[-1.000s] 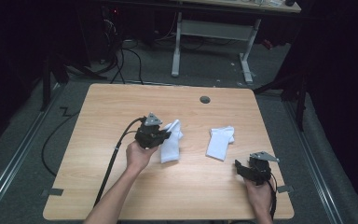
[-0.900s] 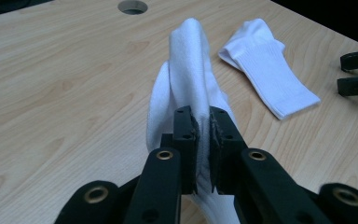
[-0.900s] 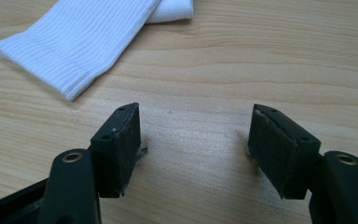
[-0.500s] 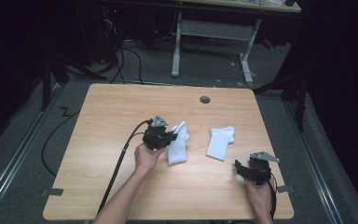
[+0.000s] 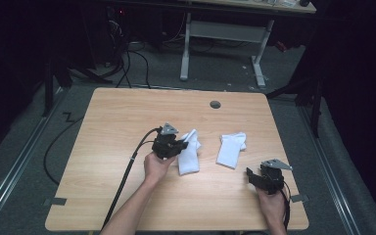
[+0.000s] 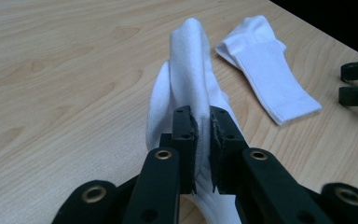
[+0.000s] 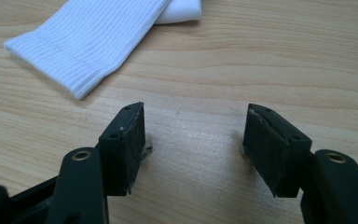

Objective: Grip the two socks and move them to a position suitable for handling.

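A pale wooden counter (image 5: 127, 122) with a round grommet hole (image 5: 215, 104) near its far edge stands on grey carpet in a dim room, with a white desk frame (image 5: 225, 34) and loose cables (image 5: 127, 63) beyond it. At the left, the left tool (image 5: 176, 146) is clamped tight on a fold of a white sock (image 5: 190, 159) at mid-counter, pinching the cloth up into a ridge while the rest lies on the wood. To the right a second white sock (image 5: 231, 149) lies flat and untouched, and near the front right corner the right tool (image 5: 255, 177) hovers low over bare wood, its jaws wide apart though they have just been closing a little, with nothing between them.
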A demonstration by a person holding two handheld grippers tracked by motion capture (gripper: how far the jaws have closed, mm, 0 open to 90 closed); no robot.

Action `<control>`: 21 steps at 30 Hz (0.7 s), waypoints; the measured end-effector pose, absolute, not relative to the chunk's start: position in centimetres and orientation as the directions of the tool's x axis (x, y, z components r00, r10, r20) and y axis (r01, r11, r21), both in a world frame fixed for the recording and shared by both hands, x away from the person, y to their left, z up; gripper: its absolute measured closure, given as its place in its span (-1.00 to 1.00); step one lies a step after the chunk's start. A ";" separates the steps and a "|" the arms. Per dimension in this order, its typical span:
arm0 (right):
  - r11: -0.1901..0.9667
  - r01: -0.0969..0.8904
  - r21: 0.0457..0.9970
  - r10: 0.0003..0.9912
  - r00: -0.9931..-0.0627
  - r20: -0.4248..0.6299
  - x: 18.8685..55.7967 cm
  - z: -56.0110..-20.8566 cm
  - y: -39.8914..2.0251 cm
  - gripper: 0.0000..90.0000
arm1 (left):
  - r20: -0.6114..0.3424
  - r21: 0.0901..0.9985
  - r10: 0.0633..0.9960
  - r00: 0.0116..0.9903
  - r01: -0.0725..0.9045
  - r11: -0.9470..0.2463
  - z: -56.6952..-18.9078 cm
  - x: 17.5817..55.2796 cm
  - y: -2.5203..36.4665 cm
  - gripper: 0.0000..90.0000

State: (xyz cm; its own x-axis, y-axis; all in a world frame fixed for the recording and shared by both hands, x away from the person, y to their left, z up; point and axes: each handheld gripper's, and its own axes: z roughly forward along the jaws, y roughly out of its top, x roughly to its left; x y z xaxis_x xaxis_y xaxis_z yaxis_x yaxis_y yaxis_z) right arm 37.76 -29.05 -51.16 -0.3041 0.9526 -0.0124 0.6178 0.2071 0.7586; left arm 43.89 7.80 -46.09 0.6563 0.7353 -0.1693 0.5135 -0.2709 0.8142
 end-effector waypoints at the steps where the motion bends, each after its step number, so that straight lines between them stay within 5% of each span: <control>1: 0.208 0.618 0.758 0.952 -0.305 -0.012 37.8 -51.2 -29.0 -0.13 | -0.169 0.810 0.738 0.654 0.518 -0.274 -46.4 43.8 7.8 0.82; 12: 0.214 0.614 0.760 0.948 -0.317 -0.011 37.8 -51.2 -29.0 -0.10 | -0.135 0.796 0.746 0.653 0.519 -0.311 -47.4 43.6 7.7 0.79; 21: 0.201 0.611 0.766 0.953 -0.304 -0.007 37.8 -51.1 -29.1 0.21 | -0.120 0.772 0.753 0.647 0.538 -0.339 -48.3 43.7 7.8 0.75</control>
State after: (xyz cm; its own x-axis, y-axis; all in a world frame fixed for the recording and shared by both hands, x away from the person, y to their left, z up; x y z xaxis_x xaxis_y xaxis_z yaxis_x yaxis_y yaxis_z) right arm 37.78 -29.15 -51.11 -0.3041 0.9526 -0.0072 0.6112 0.2009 0.7655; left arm 43.73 7.77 -48.27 0.6472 0.7528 -0.1202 0.5376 -0.3389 0.7721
